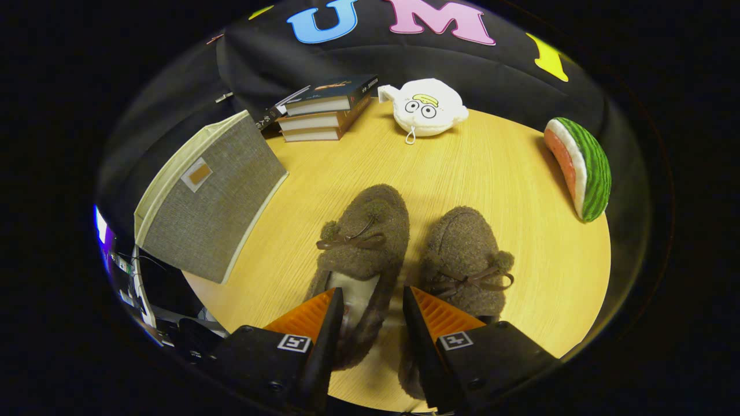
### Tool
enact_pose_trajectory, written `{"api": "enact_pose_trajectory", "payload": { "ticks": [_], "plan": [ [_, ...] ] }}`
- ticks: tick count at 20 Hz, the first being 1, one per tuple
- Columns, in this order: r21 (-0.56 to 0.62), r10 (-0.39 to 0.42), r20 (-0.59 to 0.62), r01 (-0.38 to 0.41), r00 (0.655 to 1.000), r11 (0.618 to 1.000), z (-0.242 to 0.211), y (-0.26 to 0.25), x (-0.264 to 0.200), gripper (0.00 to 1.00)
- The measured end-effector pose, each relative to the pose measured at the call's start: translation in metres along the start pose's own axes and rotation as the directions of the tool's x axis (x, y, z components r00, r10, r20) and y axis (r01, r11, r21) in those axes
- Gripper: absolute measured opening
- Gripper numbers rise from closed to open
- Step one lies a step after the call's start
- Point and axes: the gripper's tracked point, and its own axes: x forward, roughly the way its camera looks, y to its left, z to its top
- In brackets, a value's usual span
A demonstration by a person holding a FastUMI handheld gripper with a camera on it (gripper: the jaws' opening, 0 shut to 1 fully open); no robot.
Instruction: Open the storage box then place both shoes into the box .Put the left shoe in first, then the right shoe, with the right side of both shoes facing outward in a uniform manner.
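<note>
The tongs [370,303] hang low over a round wooden tabletop [509,173], their two fingers [315,320] spread apart with a clear gap between them and nothing pinched. Two fuzzy brown shoes lie side by side on the wood with toes pointing away from the fingers. The left-hand shoe [361,242] has its heel opening right at the tip of the left finger, its pale lining visible there, and a thin brown bow with a pompom sits across its top. The right-hand shoe [462,254] lies just beside it, a narrow strip of wood between the two; its heel end is partly covered by the right finger, and it carries the same bow and pompom. The gap between the fingers lines up roughly with the strip between the shoes and the inner edge of the left-hand one. Off to the left of the shoes, near the tabletop's edge, stands the grey fabric storage box [211,199] with pale trim, tilted in this view, its lid closed. Beyond the shoes, by the dark wall, are a stack of books [324,112], a white plush toy [426,108] with cartoon eyes, and further right a watermelon-slice plush [581,167]
</note>
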Motion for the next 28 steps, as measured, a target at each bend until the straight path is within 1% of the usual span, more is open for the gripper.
{"api": "enact_pose_trajectory", "payload": {
  "ticks": [2,5,7,9,10,11,12,13,14,15,17,20,23,28],
  "plan": [
    [-0.007,-0.017,-0.001,0.017,1.0,1.0,0.004,0.0,0.015,0.53],
    [-0.011,-0.038,0.025,0.038,0.999,0.999,0.012,0.002,0.031,0.52],
    [0.003,-0.038,0.034,0.038,0.999,0.999,0.014,0.001,0.033,0.54],
    [0.009,-0.04,0.036,0.04,0.999,0.999,0.016,-0.003,0.032,0.5],
    [0.027,-0.055,0.039,0.054,0.998,0.998,0.017,-0.009,0.029,0.48],
    [0.067,-0.077,0.044,0.074,0.996,0.995,0.019,-0.016,0.028,0.31],
    [0.115,-0.073,0.05,0.067,0.996,0.991,0.022,-0.014,0.025,0.2],
    [0.139,-0.072,0.058,0.063,0.996,0.988,0.026,-0.013,0.021,0.09],
    [0.138,-0.079,0.075,0.068,0.994,0.988,0.03,-0.014,0.017,0.09],
    [0.13,-0.083,0.091,0.071,0.992,0.989,0.033,-0.013,0.014,0.07],
    [0.132,-0.075,0.119,0.059,0.99,0.99,0.04,-0.008,0.005,0.07],
    [0.196,-0.077,0.137,0.049,0.988,0.979,0.051,-0.003,-0.012,0.07],
    [0.256,-0.064,0.172,0.018,0.983,0.967,0.072,0.01,-0.032,0.07],
    [0.322,-0.003,0.241,-0.077,0.971,0.943,0.119,0.059,-0.066,0.07]
  ]
}}
